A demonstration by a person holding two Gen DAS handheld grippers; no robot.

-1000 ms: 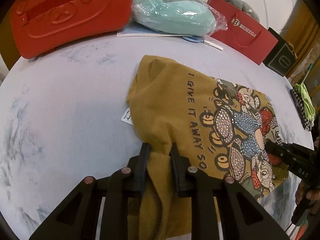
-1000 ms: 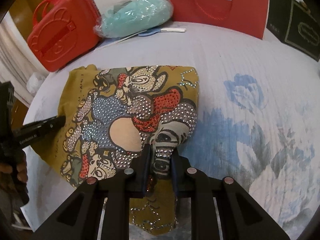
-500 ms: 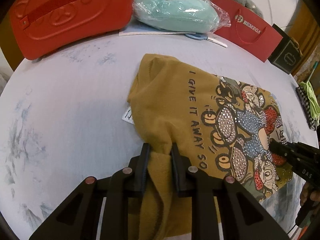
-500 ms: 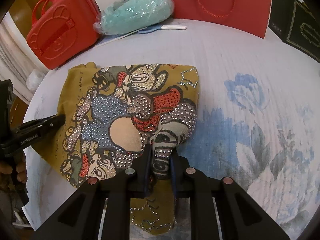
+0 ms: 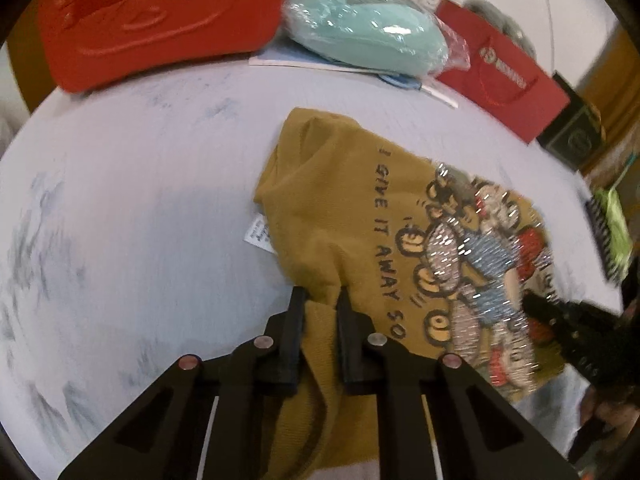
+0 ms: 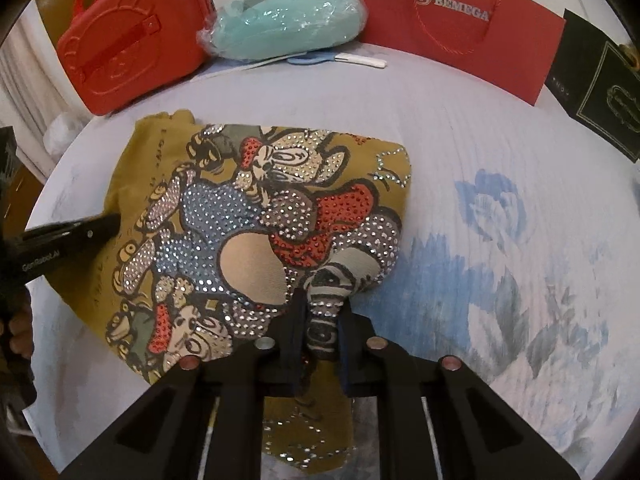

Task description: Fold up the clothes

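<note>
A mustard yellow shirt [image 5: 340, 200] with black lettering and a rhinestone cartoon print lies on the table; it also shows in the right wrist view [image 6: 224, 216]. My left gripper [image 5: 322, 300] is shut on the shirt's near plain edge, fabric bunched between its fingers. My right gripper [image 6: 323, 304] is shut on the shirt's near printed edge, with cloth hanging below it. The right gripper's tip shows in the left wrist view [image 5: 568, 320]; the left gripper's tip shows in the right wrist view [image 6: 80, 236]. A white care tag [image 5: 258, 236] sticks out at the shirt's left side.
The white tablecloth [image 6: 500, 240] has blue flower prints. At the back stand a red case [image 6: 128, 48], a bagged teal item [image 6: 288, 20], a red paper bag [image 6: 460, 24], a black bag [image 6: 600, 80] and scissors [image 6: 340, 58].
Both grippers have moved a little toward the far side with the shirt's near edge held; the shirt sits slightly farther up the table. The left view is now motion-blurred.
</note>
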